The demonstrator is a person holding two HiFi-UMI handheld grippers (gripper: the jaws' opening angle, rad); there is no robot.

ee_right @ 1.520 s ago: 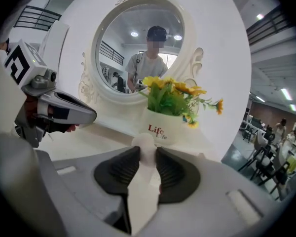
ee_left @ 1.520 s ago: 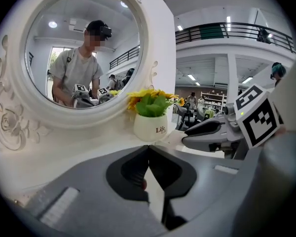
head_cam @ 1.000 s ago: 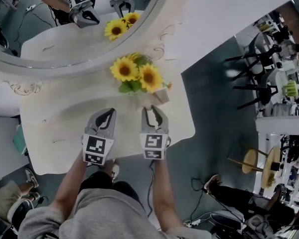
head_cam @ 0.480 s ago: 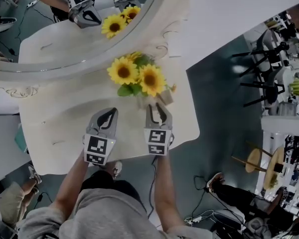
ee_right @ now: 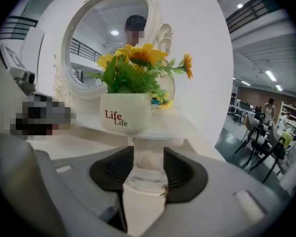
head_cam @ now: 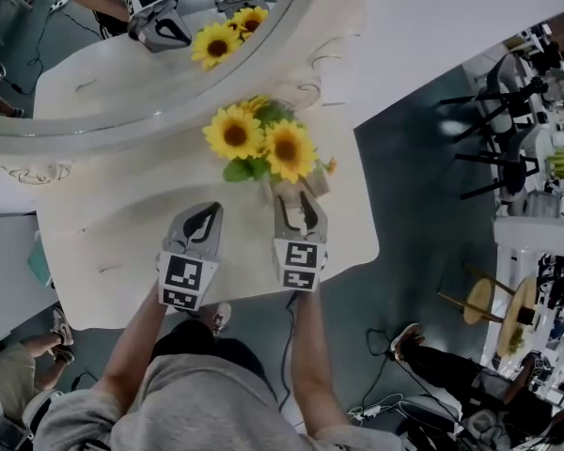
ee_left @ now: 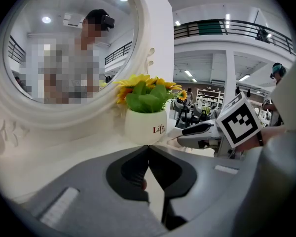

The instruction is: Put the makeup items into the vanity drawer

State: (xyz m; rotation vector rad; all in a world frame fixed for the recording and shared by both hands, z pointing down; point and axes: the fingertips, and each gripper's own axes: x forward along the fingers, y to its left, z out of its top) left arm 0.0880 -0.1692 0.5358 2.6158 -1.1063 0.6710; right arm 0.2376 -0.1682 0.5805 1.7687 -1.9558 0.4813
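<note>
We saw the right gripper jaws opening around a small pale item beside the flowerpot. The left gripper was pinched together, empty. Stowing looked unstarted.

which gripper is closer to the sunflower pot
Right. The right gripper, jaws opening around a pale item, is just in front of the sunflower pot; the left gripper sits farther off, to its left.

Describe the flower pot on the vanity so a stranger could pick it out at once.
Start at the big oval mirror on the cream vanity top. Just in front of its frame stands a small white pot. It alone holds yellow sunflowers and carries the word Life in red.
</note>
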